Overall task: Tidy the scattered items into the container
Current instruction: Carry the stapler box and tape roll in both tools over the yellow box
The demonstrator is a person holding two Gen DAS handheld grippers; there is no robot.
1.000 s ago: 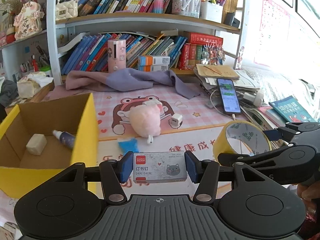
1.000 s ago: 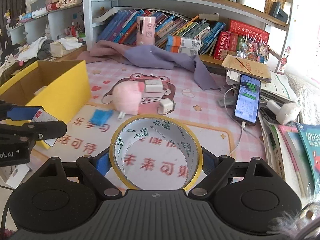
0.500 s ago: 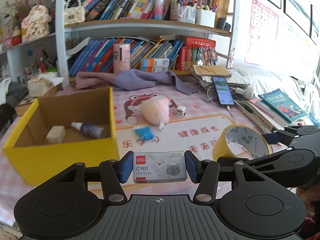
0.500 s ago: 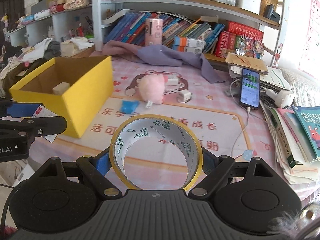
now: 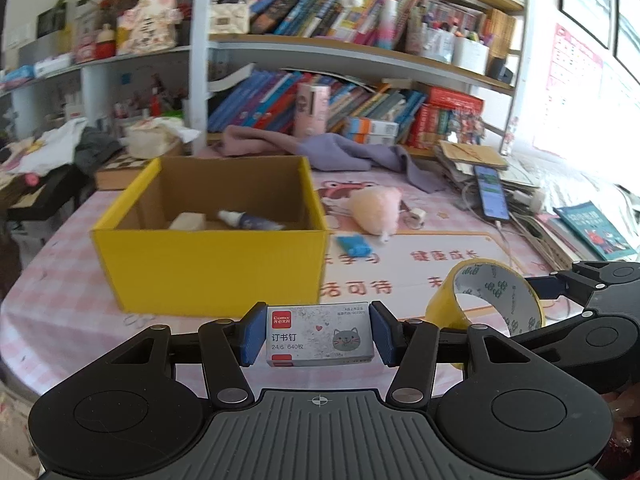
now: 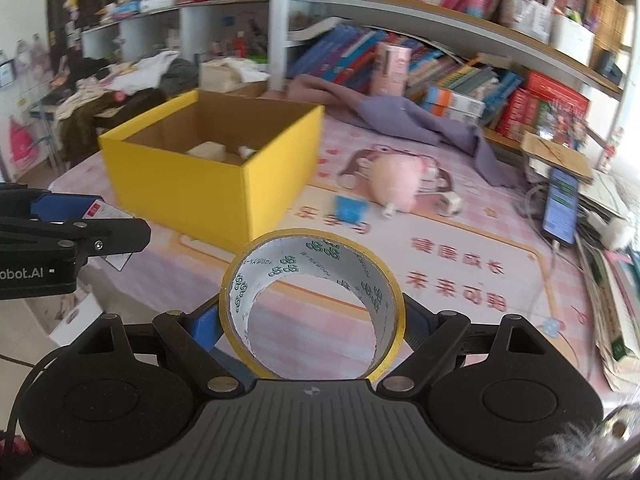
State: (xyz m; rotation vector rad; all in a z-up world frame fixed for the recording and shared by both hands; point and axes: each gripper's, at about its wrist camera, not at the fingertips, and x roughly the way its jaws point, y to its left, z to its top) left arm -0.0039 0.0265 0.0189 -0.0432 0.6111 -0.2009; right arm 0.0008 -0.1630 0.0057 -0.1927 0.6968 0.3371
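Two loads ride short of the yellow cardboard box point(image 5: 208, 264), presumably for dropping in: left gripper point(image 5: 319, 336) clamps a grey staple carton point(image 5: 320, 334), right gripper point(image 6: 312, 320) clenches a yellow-edged tape roll point(image 6: 314, 304).

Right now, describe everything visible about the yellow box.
The yellow box is open-topped cardboard, bright yellow outside and plain brown inside. It stands upright on the pink checked tablecloth, left of the pink plush toy. Inside lie a pale block and a small spray bottle. Neither gripper touches it.

staple box point(image 5: 320, 335) clamped, level | tape roll point(image 6: 314, 306) clamped | yellow box point(image 5: 212, 236) open
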